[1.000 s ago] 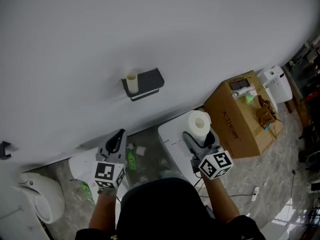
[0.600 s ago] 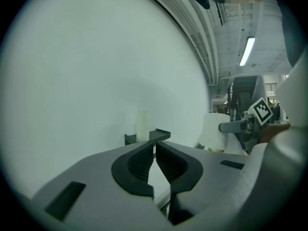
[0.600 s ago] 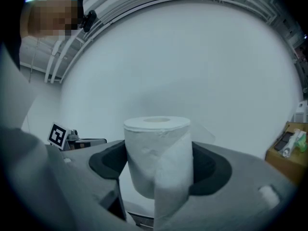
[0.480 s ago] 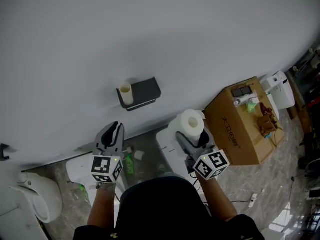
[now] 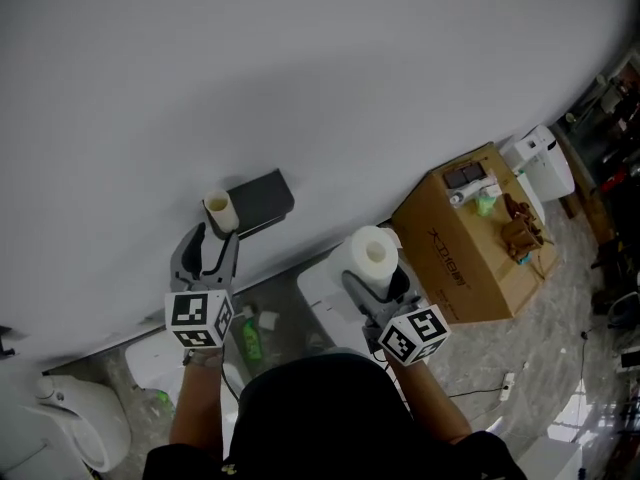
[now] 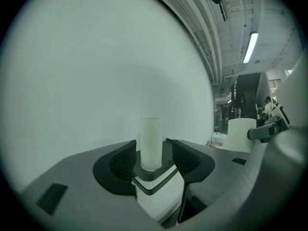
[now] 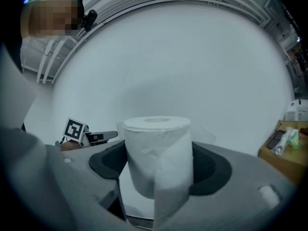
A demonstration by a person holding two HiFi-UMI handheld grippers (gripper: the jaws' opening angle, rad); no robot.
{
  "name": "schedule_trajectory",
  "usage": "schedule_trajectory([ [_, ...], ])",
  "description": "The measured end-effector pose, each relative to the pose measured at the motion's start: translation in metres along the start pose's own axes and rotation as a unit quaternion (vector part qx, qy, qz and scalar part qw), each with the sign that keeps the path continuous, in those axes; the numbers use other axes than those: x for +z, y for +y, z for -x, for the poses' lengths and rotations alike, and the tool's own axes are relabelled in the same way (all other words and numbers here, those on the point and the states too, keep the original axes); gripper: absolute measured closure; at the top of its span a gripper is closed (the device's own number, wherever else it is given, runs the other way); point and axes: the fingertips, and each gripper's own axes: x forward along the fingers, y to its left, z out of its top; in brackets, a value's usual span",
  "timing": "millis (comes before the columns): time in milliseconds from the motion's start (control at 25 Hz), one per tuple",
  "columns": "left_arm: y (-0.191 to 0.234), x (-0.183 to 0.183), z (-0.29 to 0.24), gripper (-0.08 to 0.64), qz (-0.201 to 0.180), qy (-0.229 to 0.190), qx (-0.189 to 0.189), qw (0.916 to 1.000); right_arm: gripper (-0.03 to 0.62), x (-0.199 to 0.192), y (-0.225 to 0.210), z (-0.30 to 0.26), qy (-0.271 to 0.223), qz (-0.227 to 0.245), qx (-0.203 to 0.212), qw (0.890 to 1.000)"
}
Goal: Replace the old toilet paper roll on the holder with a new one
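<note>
The old roll, now a bare cardboard tube, stands upright at the left end of the dark grey wall holder. My left gripper is right below it in the head view and its jaws are opening. In the left gripper view the tube rises in the gap between the pads, with space on both sides, above the holder's dark bracket. My right gripper is shut on a full white toilet paper roll, held upright to the right of the holder. A loose sheet hangs down the roll's front.
A cardboard box with small items on top stands at the right, a white device beyond it. A white unit sits under the right gripper. A green bottle and a white fixture are on the floor at the left.
My left gripper has moved up to the holder, and its jaws have gone from shut to open around the tube. The right gripper has drifted slightly left with the roll.
</note>
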Motion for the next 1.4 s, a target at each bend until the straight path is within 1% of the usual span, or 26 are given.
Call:
schedule_trajectory([
  [240,-0.003,-0.001,-0.025,0.325,-0.007,0.008,-0.002,0.9999,0.212,-0.004,-0.014,0.008,0.002,-0.005,-0.023,1.000],
  [440,-0.001,-0.006,-0.034,0.329,-0.010,0.017,0.001,0.9998,0.212,-0.008,-0.019,0.012,0.004,-0.006,-0.035,0.999],
  [520,0.002,-0.007,-0.035,0.345,-0.010,0.019,0.003,0.9998,0.212,-0.009,-0.019,0.011,0.005,-0.007,-0.036,0.999],
  [560,0.003,-0.007,-0.035,0.373,-0.011,0.019,0.004,0.9997,0.212,-0.010,-0.019,0.011,0.006,-0.007,-0.036,0.999],
  [600,0.004,-0.007,-0.035,0.382,-0.012,0.019,0.005,0.9997,0.212,-0.010,-0.019,0.011,0.006,-0.007,-0.036,0.999],
  [800,0.004,0.004,-0.026,0.381,-0.018,0.007,0.005,0.9998,0.212,-0.011,-0.016,0.010,0.007,-0.008,-0.031,0.999],
  [960,0.007,0.022,-0.009,0.380,-0.024,-0.007,0.010,0.9996,0.212,-0.010,-0.011,0.005,0.009,-0.011,-0.020,1.000],
  [1080,0.012,0.026,0.006,0.379,-0.032,-0.010,0.021,0.9992,0.212,-0.011,-0.004,-0.002,0.012,-0.010,-0.004,1.000],
  [1200,0.022,0.021,0.023,0.379,-0.032,-0.006,0.036,0.9988,0.212,-0.012,0.006,-0.012,0.015,-0.008,0.016,1.000],
  [1400,0.039,0.001,0.058,0.379,-0.021,0.013,0.072,0.9971,0.212,-0.019,0.026,-0.030,0.027,-0.008,0.056,0.998],
])
